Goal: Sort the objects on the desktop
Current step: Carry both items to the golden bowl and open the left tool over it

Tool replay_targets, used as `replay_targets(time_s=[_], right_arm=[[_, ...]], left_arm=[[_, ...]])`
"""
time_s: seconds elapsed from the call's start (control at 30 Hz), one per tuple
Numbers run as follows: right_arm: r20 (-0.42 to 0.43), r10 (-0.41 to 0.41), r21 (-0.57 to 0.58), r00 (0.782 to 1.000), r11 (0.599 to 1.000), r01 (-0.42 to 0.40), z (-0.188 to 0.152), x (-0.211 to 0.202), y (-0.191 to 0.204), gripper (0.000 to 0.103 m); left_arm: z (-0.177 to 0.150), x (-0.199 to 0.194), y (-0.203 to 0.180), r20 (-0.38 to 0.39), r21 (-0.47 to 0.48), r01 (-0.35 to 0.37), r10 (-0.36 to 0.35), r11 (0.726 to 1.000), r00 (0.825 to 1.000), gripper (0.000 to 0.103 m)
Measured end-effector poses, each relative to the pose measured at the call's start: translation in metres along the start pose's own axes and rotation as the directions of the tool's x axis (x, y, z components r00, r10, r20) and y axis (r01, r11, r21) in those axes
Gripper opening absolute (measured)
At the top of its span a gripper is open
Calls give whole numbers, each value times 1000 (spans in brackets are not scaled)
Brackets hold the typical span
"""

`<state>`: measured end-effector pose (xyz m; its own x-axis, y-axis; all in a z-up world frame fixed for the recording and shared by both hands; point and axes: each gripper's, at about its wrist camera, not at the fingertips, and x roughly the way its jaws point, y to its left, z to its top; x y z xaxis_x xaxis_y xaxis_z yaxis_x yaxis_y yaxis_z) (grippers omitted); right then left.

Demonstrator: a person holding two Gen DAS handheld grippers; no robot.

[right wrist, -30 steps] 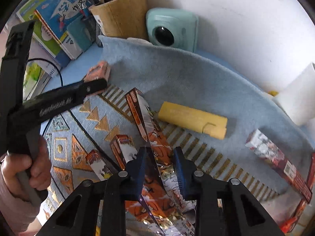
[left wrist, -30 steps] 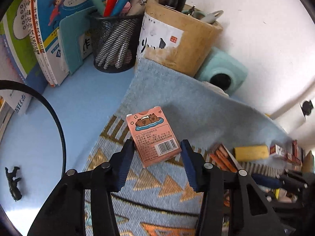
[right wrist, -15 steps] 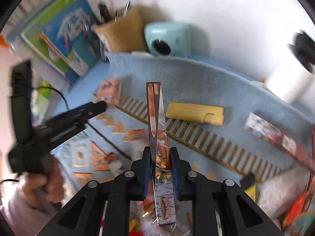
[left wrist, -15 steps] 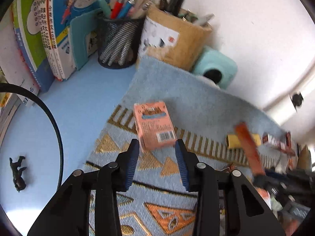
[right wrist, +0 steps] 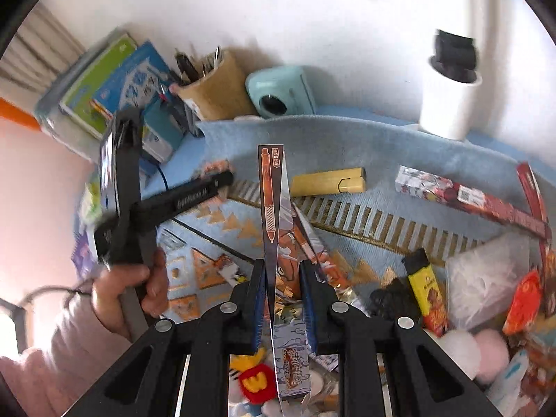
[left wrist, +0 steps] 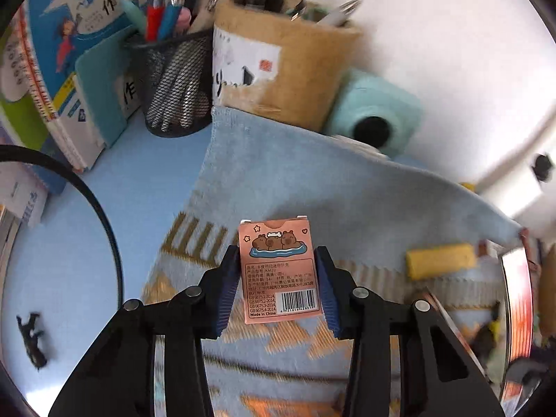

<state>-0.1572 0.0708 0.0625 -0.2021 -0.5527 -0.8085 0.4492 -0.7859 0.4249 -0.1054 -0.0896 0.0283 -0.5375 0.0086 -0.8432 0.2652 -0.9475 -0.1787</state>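
Mat (left wrist: 312, 187) | left tool (left wrist: 278, 278) grips card box (left wrist: 279, 271) | right-only: pen box (right wrist: 274, 229) clamped

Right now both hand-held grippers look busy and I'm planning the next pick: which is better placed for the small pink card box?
Left. The left hand-held gripper has its jaws around the pink card box, while the right hand-held gripper is shut on a long pen package.
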Motion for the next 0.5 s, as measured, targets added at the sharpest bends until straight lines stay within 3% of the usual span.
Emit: replay_targets(time_s=[0.07,0.2,0.23,0.3,0.33,0.4,0.5], right_arm=[[30,46,49,998,998,-47,-5,-18,-4,18],[84,89,129,992,987,-100,-21,-52,-10,18],[99,90,147,991,984,-104,-26,-62,-12,18],[131,84,188,988,976,-108,-37,-83,-20,18],[147,75,207,986,973,-105,-42,-95,-25,18],[177,45,247,983,965,-89,-56,-117,-39,18],[213,-22,326,977,944,-50,-79,-155,-73,18]], left_arm=[[-15,-24,-6,8,-7,57,-57,998,998,40],[-47,-71,-29,28,22,107,-107,994,994,40],[-18,-74,-11,30,27,123,-123,992,992,40],[-20,-90,-32,38,47,165,-167,985,985,40],[13,-73,-3,37,54,177,-179,983,983,40],[20,-60,-14,37,84,202,-206,976,978,40],[0,-77,-55,35,148,246,-254,958,967,40]])
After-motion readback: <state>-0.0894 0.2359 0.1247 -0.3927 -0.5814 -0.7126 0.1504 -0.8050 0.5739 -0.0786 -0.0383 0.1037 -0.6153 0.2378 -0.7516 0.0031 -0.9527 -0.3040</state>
